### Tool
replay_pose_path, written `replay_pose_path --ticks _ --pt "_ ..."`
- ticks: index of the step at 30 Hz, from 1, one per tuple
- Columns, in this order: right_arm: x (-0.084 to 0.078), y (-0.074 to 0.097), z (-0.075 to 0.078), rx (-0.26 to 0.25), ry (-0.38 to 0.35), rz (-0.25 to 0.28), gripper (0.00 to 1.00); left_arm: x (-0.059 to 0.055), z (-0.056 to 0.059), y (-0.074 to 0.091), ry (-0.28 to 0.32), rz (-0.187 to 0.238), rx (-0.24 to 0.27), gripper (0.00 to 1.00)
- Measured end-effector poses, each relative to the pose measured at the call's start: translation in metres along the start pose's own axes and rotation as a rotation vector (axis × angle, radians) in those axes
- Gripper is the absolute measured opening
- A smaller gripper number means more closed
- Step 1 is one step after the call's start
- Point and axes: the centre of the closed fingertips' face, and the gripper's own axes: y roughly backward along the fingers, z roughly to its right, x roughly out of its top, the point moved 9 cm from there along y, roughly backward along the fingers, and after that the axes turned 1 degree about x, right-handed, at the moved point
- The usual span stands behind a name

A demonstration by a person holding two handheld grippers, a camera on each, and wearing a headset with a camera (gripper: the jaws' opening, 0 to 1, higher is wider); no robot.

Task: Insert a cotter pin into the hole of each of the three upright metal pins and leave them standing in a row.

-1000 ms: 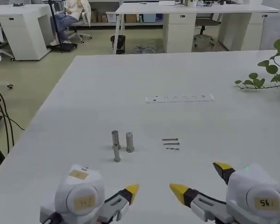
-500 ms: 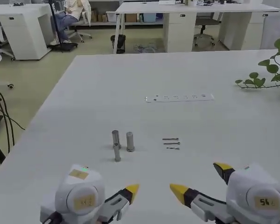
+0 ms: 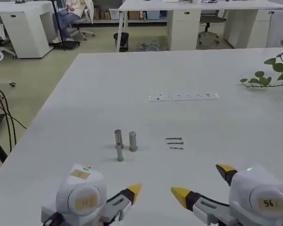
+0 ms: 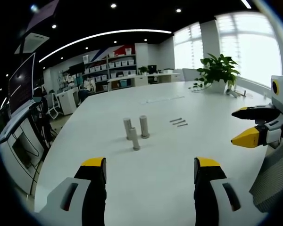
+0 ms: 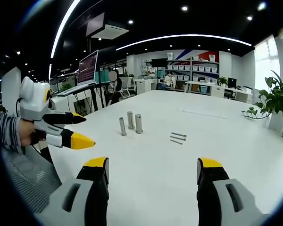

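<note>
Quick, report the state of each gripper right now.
Left gripper: open, holding nothing.
Right gripper: open, holding nothing.

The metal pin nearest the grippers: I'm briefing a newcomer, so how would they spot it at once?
On the white workbench, nearer than the power strip, three upright metal pins stand left of the cotter pins. The front pin stands alone, nearer you than the other two, which are side by side.

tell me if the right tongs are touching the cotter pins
Apart. The head view shows a plain stretch of bare table between the open right tongs and the three cotter pins, which lie beyond the tips.
</note>
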Motion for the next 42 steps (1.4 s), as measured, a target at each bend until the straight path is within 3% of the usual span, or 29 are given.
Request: replay_pose_path --ticks 12,16,21,29,33,42 --pt "0.005 0.004 0.008 -0.019 -0.022 0.011 0.74 0.001 -0.001 -0.001 0.009 -0.017 -0.015 0.70" --pt "0.007 0.005 0.007 -0.008 -0.021 0.002 0.74 -0.001 -0.001 -0.001 0.006 -0.039 -0.027 0.66" --pt "0.014 0.007 0.007 0.002 -0.014 0.000 0.73 0.005 -0.004 -0.005 0.014 -0.034 -0.050 0.62" --pt "0.029 0.007 0.013 0.020 -0.014 0.014 0.70 0.019 -0.014 -0.025 -0.024 -0.020 -0.085 0.50" --pt "0.034 0.003 0.015 0.034 -0.012 0.013 0.69 0.024 -0.021 -0.043 -0.033 -0.008 -0.105 0.47" --pt "0.032 -0.010 0.019 0.058 -0.017 -0.003 0.67 0.024 -0.036 -0.076 -0.043 -0.018 -0.113 0.39"
